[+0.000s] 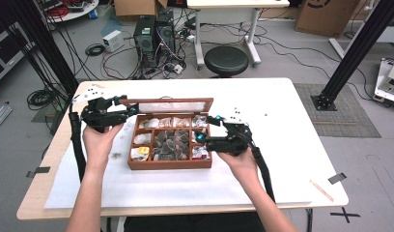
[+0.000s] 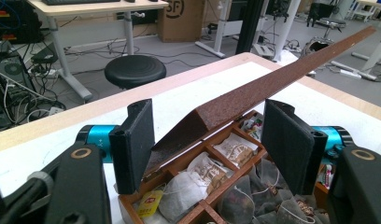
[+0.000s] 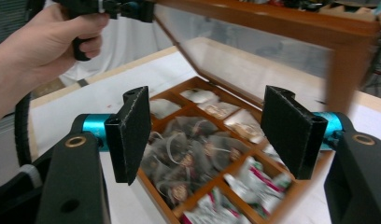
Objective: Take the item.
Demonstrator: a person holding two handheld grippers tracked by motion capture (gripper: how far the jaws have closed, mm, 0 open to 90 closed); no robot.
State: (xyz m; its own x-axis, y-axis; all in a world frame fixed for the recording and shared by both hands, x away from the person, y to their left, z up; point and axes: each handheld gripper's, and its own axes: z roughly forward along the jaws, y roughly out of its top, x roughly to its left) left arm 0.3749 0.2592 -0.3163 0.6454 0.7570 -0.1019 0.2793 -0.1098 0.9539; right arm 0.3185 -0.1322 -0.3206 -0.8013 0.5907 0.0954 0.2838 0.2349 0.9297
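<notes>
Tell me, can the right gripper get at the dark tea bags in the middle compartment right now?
Probably yes: the lid is raised, the right gripper has open jaws aimed at the dark tea bags, and nothing lies between them.

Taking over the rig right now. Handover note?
Left tool: at the lid, its left corner between the jaws. Can't tell whether the pads press on it.
Right tool: open, nothing in it, over the right side of the box, aimed at the tea bags.
Box: mid-table, compartments full of bags.
Done: lid raised.
Left: probably picking a bag with the right tool; none is out yet. Keep the lid up meanwhile.
</notes>
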